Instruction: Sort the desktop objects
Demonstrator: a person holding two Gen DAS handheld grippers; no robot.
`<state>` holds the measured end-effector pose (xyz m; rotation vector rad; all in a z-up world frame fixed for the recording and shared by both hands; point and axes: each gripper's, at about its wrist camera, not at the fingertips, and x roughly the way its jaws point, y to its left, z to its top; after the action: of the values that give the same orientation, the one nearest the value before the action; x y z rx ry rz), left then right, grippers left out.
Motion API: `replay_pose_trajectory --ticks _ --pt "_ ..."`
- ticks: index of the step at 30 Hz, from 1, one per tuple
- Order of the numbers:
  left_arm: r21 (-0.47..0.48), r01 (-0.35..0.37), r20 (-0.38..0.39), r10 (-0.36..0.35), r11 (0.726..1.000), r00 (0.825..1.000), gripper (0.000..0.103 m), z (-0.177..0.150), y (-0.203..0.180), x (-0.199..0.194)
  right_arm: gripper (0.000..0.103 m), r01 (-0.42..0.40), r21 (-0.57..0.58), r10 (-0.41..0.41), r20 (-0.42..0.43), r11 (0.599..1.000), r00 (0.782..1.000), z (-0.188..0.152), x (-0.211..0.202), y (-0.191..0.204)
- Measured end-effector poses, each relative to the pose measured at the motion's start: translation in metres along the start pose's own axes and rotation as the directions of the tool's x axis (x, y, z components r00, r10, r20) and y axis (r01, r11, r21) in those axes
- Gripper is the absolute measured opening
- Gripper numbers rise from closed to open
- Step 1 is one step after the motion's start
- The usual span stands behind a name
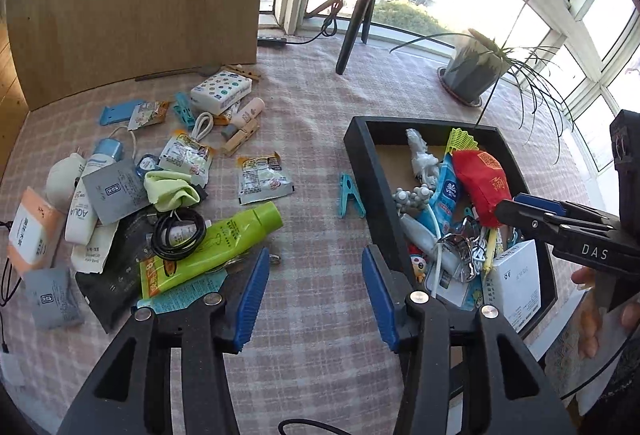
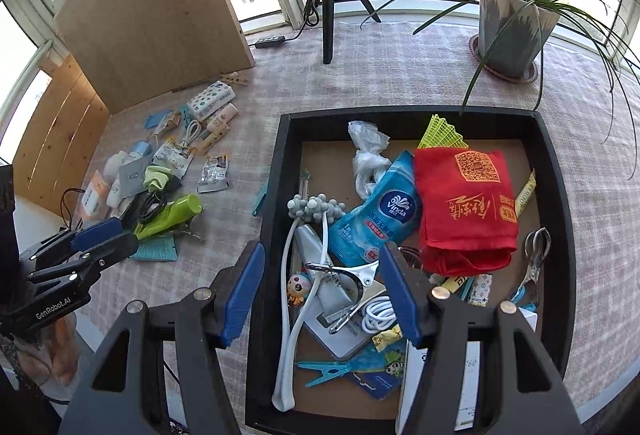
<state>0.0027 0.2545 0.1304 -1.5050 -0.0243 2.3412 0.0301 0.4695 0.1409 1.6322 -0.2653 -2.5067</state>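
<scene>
both hand-held grippers, left and right, gape empty by the black tray.

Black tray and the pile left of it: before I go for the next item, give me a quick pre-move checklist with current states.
1. Left gripper empty, jaws apart: ok.
2. Right gripper empty, jaws apart: ok.
3. Items left to sort, such as the green tube: ok.
4. Green tube free to lift: not ok, black cable lies on it.
5. Black tray has room: cannot tell, already crowded.
6. Teal clip lies alone on the cloth: ok.
</scene>
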Motion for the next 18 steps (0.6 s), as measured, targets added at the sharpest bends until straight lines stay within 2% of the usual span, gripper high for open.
replay_pose_trajectory --ticks 7,11,18 --pt "-0.085 -0.11 0.061 0.115 0.99 0.992 0.047 -0.012 0.048 -0.026 0.059 -0.005 -0.066 0.006 0.014 0.998 1.0 0.0 0.006 0.03" --pt "-0.11 -0.144 0.101 0.155 0.984 0.983 0.053 -0.015 0.062 -0.043 0.059 -0.008 -0.106 0.012 0.039 0.994 0.999 0.001 0.006 0.053" --pt "-0.136 -0.163 0.099 0.177 0.977 0.979 0.055 -0.024 0.074 -0.05 0.059 0.023 -0.152 -0.009 0.088 0.988 0.996 -0.004 0.004 0.088"
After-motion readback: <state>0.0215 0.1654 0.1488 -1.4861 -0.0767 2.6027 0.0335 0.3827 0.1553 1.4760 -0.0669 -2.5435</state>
